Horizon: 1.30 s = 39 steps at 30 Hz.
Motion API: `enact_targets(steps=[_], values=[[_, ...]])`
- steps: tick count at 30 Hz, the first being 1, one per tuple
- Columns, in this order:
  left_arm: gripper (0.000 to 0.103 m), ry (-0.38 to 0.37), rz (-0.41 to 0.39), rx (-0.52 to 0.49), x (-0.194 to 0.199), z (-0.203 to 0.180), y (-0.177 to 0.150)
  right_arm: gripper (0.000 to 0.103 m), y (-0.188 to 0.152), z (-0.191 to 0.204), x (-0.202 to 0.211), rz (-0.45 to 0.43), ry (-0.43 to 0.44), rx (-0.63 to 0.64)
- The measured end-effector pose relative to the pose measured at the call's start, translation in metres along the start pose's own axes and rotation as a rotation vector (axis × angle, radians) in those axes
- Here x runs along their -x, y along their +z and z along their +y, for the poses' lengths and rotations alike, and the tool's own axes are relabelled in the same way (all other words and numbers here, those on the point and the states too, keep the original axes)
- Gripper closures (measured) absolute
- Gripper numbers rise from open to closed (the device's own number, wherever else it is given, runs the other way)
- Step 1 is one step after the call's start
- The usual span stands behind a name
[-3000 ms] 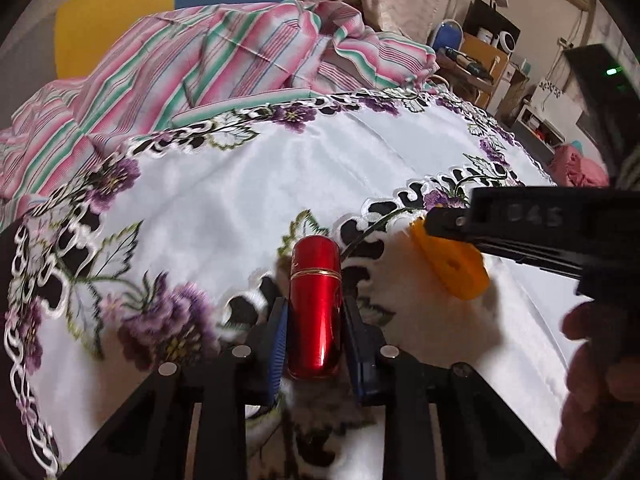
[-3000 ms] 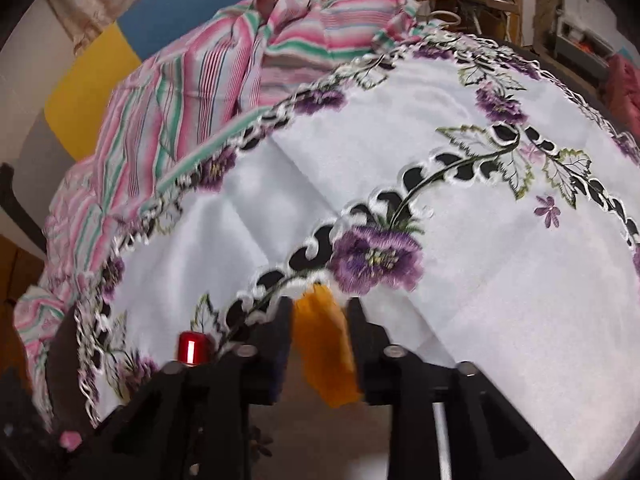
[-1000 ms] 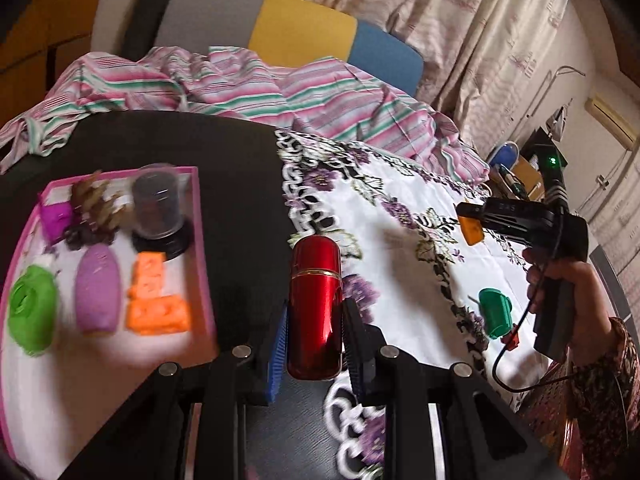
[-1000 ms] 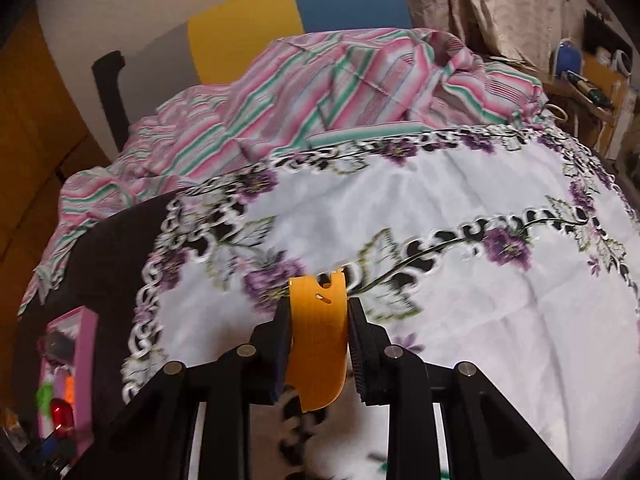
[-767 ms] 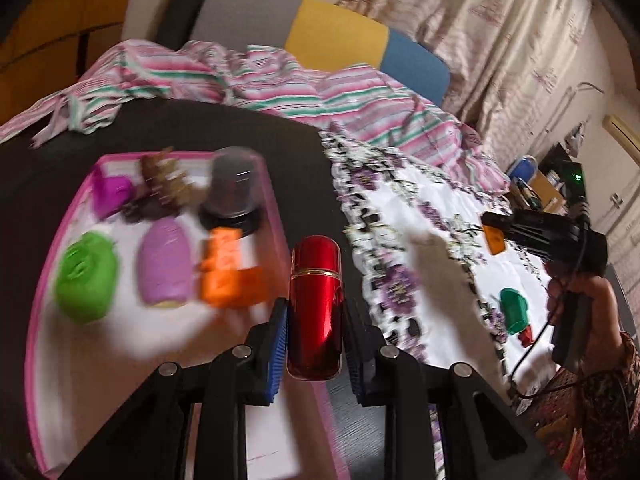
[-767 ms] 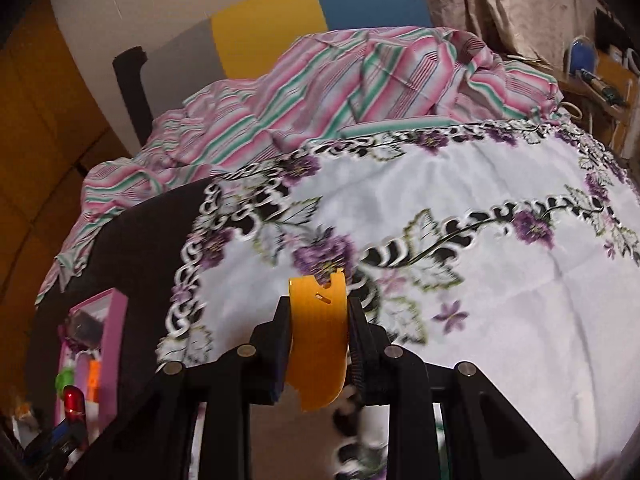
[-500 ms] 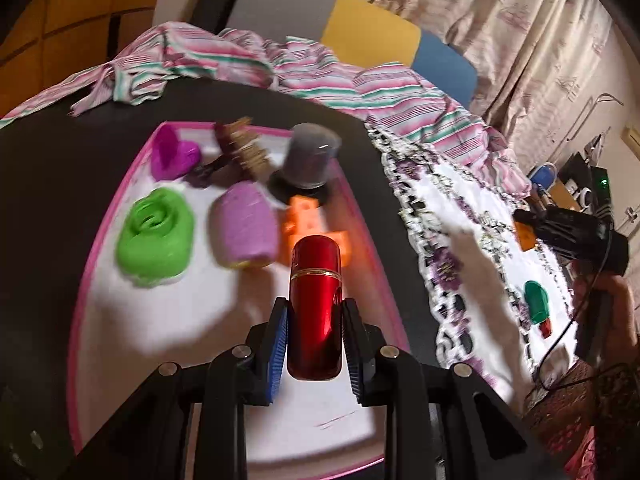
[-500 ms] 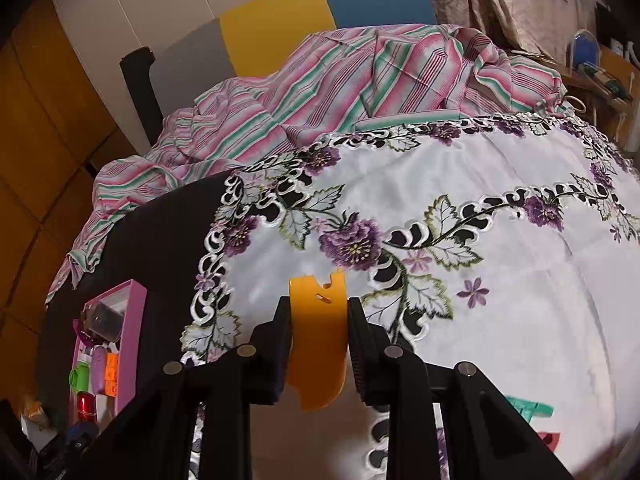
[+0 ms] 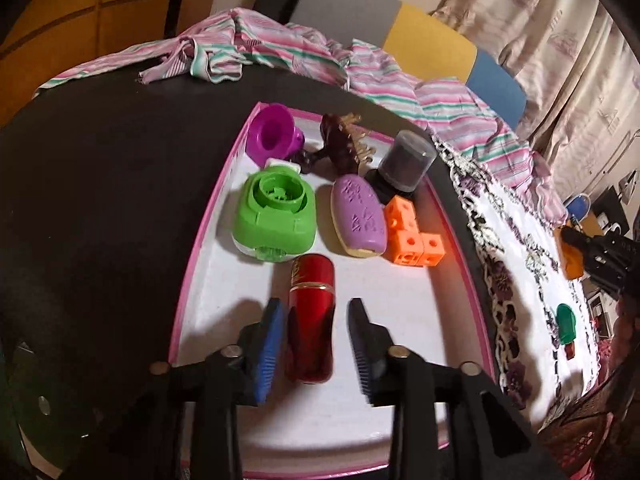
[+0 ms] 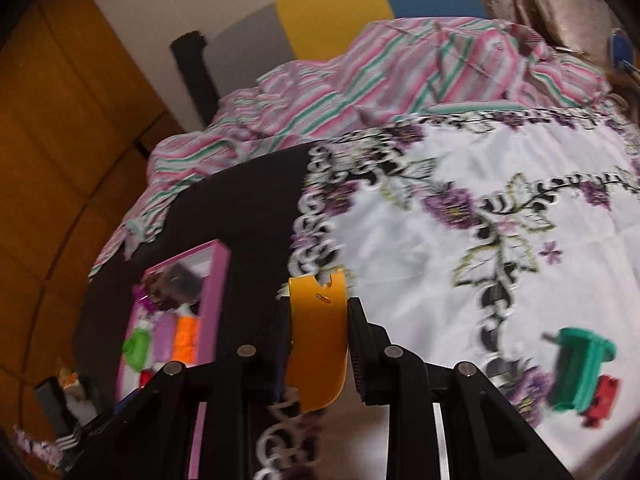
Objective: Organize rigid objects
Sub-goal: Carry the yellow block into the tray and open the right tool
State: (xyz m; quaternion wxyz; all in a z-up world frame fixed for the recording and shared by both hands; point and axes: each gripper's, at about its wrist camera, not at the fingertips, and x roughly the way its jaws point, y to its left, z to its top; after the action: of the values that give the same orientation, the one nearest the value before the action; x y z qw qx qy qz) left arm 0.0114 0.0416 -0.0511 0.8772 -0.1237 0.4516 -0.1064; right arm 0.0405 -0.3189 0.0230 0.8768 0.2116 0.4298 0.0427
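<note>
- The left claw (image 9: pixel 314 336) has just been spreading; the glossy red metal cylinder (image 9: pixel 311 320) is seen between its jaws, on the pink-rimmed white tray (image 9: pixel 400 304).
- The flat orange plastic piece (image 10: pixel 319 336) is pinched by the right claw (image 10: pixel 319 340) above the embroidered white tablecloth (image 10: pixel 500 184).

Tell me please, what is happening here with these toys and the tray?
A person is sorting small things into a pink tray. The left claw has just been opening around a red tube, which now lies in the tray, free of the pads. The right claw is shut on an orange piece above the flowered cloth. A green toy waits on that cloth.
</note>
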Motion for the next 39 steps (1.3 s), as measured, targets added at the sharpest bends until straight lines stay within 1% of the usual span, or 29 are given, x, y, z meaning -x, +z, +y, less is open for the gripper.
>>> enact_targets(steps=[1,5,9,15,21,27,29,33,34,37,39], values=[[0.058,0.000,-0.011,-0.003,0.003,-0.001,0.000,0.077,-0.002,0.005,0.000,0.003,0.008,0.005],[0.058,0.001,-0.080,-0.007,0.022,-0.003,-0.004,0.077,-0.015,0.028,-0.004,0.037,0.058,0.028],[0.058,-0.012,-0.080,0.010,0.026,-0.002,-0.004,0.077,-0.032,0.054,-0.021,0.109,0.121,0.050],[0.058,-0.006,-0.101,0.012,0.038,0.001,-0.009,0.077,-0.055,0.095,-0.044,0.185,0.163,0.111],[0.058,-0.021,-0.119,0.053,0.048,0.016,-0.012,0.077,-0.072,0.130,-0.063,0.231,0.169,0.177],[0.058,-0.026,-0.127,0.096,0.055,0.030,-0.013,0.077,-0.085,0.154,-0.081,0.256,0.140,0.228],[0.058,-0.030,-0.136,0.107,0.058,0.034,-0.013,0.077,-0.088,0.161,-0.084,0.252,0.122,0.244],[0.058,-0.026,-0.147,0.117,0.062,0.039,-0.014,0.077,-0.094,0.174,-0.091,0.234,0.051,0.311],[0.058,-0.025,-0.149,0.120,0.063,0.041,-0.014,0.077,-0.094,0.175,-0.094,0.241,0.048,0.313],[0.058,-0.024,-0.149,0.131,0.063,0.043,-0.014,0.076,-0.095,0.176,-0.100,0.267,0.079,0.300],[0.058,-0.022,-0.147,0.136,0.062,0.044,-0.014,0.076,-0.097,0.178,-0.100,0.253,0.076,0.319]])
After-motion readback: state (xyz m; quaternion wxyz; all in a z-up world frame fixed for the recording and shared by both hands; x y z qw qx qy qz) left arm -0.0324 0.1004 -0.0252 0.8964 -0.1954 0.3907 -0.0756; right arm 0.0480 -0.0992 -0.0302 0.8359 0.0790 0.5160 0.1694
